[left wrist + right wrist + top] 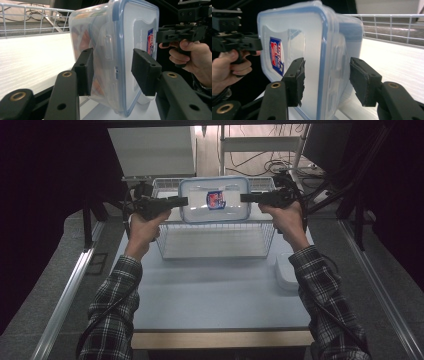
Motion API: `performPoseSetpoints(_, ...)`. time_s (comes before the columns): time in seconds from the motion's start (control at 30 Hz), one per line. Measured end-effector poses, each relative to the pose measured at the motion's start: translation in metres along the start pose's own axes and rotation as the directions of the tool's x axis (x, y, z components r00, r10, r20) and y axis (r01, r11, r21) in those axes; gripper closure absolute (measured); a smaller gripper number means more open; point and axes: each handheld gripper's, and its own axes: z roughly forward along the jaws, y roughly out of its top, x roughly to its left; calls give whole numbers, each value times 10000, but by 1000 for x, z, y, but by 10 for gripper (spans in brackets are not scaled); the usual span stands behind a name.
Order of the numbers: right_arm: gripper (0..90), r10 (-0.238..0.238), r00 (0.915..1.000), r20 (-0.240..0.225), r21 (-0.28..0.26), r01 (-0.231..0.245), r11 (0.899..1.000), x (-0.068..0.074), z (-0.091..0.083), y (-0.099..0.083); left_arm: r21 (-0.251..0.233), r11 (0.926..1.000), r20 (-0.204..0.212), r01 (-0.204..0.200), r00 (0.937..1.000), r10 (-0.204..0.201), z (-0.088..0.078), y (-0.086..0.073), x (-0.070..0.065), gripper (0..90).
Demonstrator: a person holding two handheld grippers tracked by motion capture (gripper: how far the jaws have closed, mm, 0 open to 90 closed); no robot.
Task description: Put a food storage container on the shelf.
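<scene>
My left claw (181,201) and right claw (246,198) straddle ends of lidded plastic box (215,199), raised over wire basket (216,240) at worktop (215,290) rear. Left pads look touching; right pads partly clear, grip loosening. Judge placement into basket unfinished.

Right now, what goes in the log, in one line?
left tool: grips container | right tool: straddles container | container: on edge, over basket

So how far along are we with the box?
Done: the box is lidded and up over the basket. In hand: the left gripper clamps one end; the right gripper straddles the other, grip unclear. Left: probably set it in the basket, let go.
</scene>
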Motion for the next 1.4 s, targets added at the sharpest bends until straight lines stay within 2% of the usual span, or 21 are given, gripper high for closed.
performPoseSetpoints(0.07,463,90,9999,85,45,-90,9999,-1,1,-1,6,10000,5,9,10000,-9,0,0,1,530)
performPoseSetpoints(0.13,562,35,9999,153,151,-38,9999,-2,2,-2,90,9999,-75,80,9999,-79,0,1,3,527)
performPoseSetpoints(0.2,551,-231,9984,514,468,207,9987,-1,5,-4,-26,9997,-177,246,9995,-246,0,1,5,505)
performPoseSetpoints(0.23,542,-207,9982,567,591,174,9981,-1,6,-5,-49,9995,-147,321,9994,-321,0,0,7,499)
performPoseSetpoints(0.33,540,-40,9989,467,569,13,9984,-3,8,-6,-118,9985,-26,533,9986,-533,0,0,11,499)
performPoseSetpoints(0.4,539,190,9991,377,503,-209,9985,-5,9,-6,-133,9978,-271,642,9975,-645,1,2,11,496)
performPoseSetpoints(0.47,544,288,9989,363,479,-305,9984,-6,10,-5,2,9992,-777,392,9962,-390,1,5,9,508)
performPoseSetpoints(0.5,544,288,9989,363,479,-305,9984,-6,10,-5,2,9992,-777,392,9962,-390,1,5,9,502)
performPoseSetpoints(0.53,598,238,9982,543,212,-250,9995,-4,7,-5,184,9997,-1200,190,9926,-167,3,7,6,495)
performPoseSetpoints(0.57,604,202,9984,534,184,-212,9996,-3,7,-4,255,9995,-1329,168,9910,-133,5,7,5,487)
performPoseSetpoints(0.8,618,-245,9922,1221,-2,247,9997,8,7,0,191,9991,-1452,371,9888,-339,13,9,9,509)
performPoseSetpoints(0.83,620,-277,9914,1276,-15,282,9996,8,7,-1,152,9987,-1395,491,9891,-465,14,10,12,511)
performPoseSetpoints(1.03,624,-280,9905,1348,-228,313,9992,10,7,-4,94,9983,-1324,571,9897,-553,14,10,14,521)
performPoseSetpoints(1.13,628,-404,9902,1337,-307,449,9985,11,5,-4,176,9998,-1706,-70,9853,99,11,12,6,515)
performPoseSetpoints(1.23,575,-485,9944,934,-542,537,9971,13,1,-5,-68,9994,-1211,-339,9921,328,5,12,-2,439)
performPoseSetpoints(1.33,528,-837,9937,740,-594,882,9943,16,-4,-10,-85,9969,-1053,-778,9915,764,1,10,-13,361)
performPoseSetpoints(1.37,513,-927,9933,695,-619,970,9934,16,-4,-11,-85,9969,-1053,-778,9915,764,1,10,-13,343)
performPoseSetpoints(1.4,489,-1001,9934,565,-642,1036,9925,17,-5,-14,88,9940,-936,-1086,9896,1090,-1,5,-21,321)
